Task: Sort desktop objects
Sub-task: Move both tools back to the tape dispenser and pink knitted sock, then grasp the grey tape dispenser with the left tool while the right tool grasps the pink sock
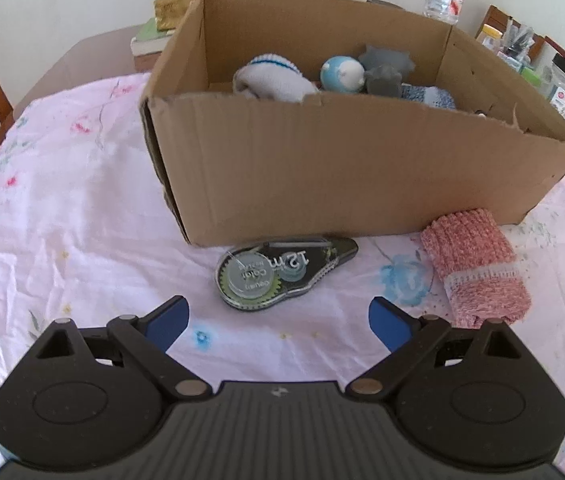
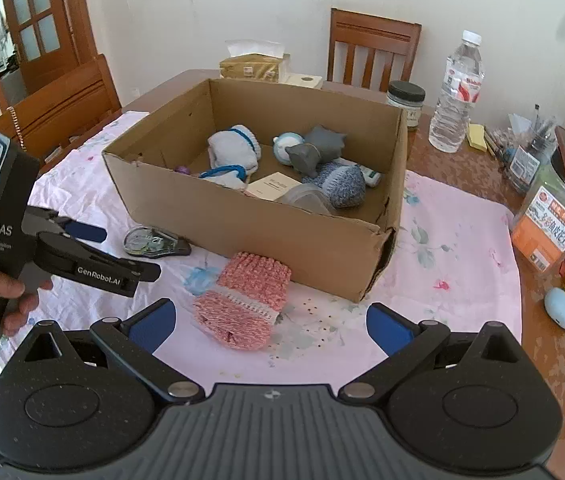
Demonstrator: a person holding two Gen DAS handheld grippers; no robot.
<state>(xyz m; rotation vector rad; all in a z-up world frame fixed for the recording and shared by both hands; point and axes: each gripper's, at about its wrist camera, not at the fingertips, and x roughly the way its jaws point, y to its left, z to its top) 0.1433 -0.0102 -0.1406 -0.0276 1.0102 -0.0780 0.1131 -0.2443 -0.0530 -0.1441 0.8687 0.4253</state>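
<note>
a: since the left gripper (image 1: 278, 316) gapes empty, where's the tape roller (image 1: 282, 270)?
b: just ahead on the cloth, long axis crosswise, against the box (image 1: 342, 176).
a: and the right gripper (image 2: 270, 324)?
b: spread too, nearer the pink sock (image 2: 244, 300).

A home dining room. A brown wooden counter (image 2: 462, 168) under a pink floral cloth (image 2: 454, 248) carries an open brown cardboard box (image 2: 266, 236). Slat-backed wooden chairs (image 2: 374, 52) stand behind and left of the box, a glazed wooden door (image 2: 30, 20) further left. Behind the box sits a yellow tissue pack (image 2: 254, 66); to its right, a clear plastic water bottle (image 2: 458, 92).
</note>
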